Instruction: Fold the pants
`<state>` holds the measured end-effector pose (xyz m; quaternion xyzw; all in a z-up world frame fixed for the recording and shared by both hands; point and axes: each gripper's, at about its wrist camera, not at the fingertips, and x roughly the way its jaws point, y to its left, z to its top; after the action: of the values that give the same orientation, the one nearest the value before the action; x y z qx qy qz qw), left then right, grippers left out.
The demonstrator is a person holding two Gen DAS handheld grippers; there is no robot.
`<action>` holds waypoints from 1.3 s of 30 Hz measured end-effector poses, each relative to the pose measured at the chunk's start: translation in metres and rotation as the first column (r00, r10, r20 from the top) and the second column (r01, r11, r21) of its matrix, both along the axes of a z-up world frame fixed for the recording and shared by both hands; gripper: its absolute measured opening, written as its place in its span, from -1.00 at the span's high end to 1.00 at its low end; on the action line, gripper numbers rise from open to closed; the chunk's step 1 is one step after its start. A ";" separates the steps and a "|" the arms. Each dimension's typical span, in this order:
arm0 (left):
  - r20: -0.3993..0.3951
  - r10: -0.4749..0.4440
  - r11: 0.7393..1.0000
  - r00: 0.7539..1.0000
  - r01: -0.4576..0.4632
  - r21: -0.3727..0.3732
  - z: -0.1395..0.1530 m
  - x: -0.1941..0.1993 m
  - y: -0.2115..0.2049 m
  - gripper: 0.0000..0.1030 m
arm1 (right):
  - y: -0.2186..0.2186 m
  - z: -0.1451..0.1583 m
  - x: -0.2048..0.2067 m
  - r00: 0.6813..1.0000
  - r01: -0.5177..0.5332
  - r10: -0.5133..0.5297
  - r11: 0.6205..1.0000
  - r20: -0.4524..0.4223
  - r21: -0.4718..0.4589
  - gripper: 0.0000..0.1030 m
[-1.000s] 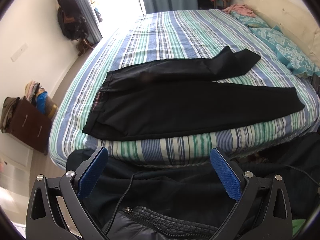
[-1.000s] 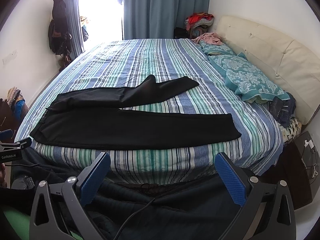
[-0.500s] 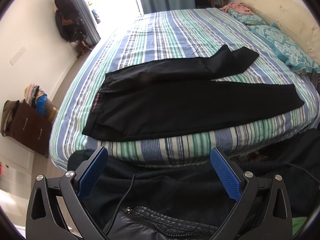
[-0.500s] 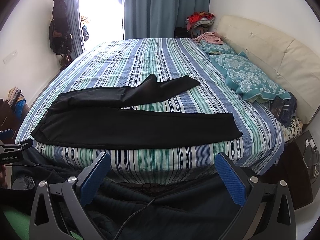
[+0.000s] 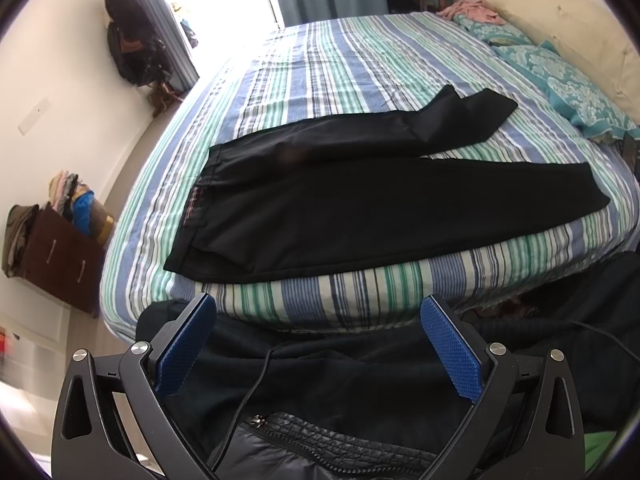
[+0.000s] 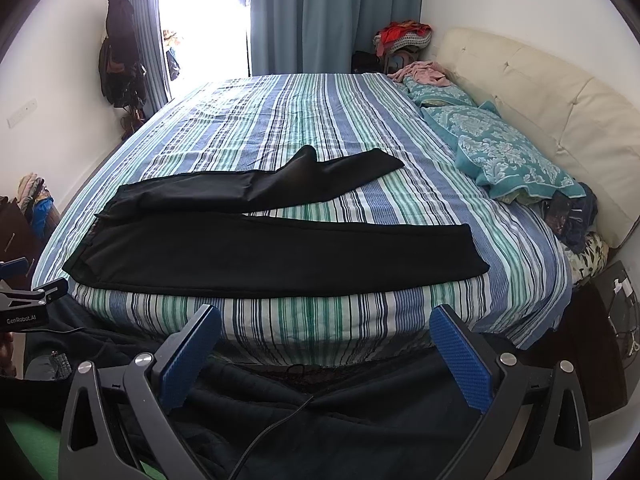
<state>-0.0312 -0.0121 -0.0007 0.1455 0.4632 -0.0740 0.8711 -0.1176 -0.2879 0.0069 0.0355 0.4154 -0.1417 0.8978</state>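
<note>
the black pants point(image 6: 276, 256) lie lengthwise left to right just beyond both empty, wide-open grippers, waistband nearer the left gripper point(image 5: 318, 316).

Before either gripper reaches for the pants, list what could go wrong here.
1. The black pants lie along the near edge of the striped bed; a tug toward you could slide them off.
2. The far leg has a raised kink mid-length; folding over it would likely trap a crease.
3. A cable runs below the open left gripper and may snag. The right gripper is open too.
</note>
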 end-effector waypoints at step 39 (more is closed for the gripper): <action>0.009 0.034 0.995 0.999 -0.033 -0.099 0.002 0.037 -0.001 -0.99 | -0.009 -0.004 0.020 0.997 -0.032 0.030 0.999 0.072 0.021 -1.00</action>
<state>0.0060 -0.0131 0.0017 0.0949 0.4567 -0.0815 0.8808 -0.0976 -0.2972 0.0031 0.0441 0.3850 -0.1219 0.9138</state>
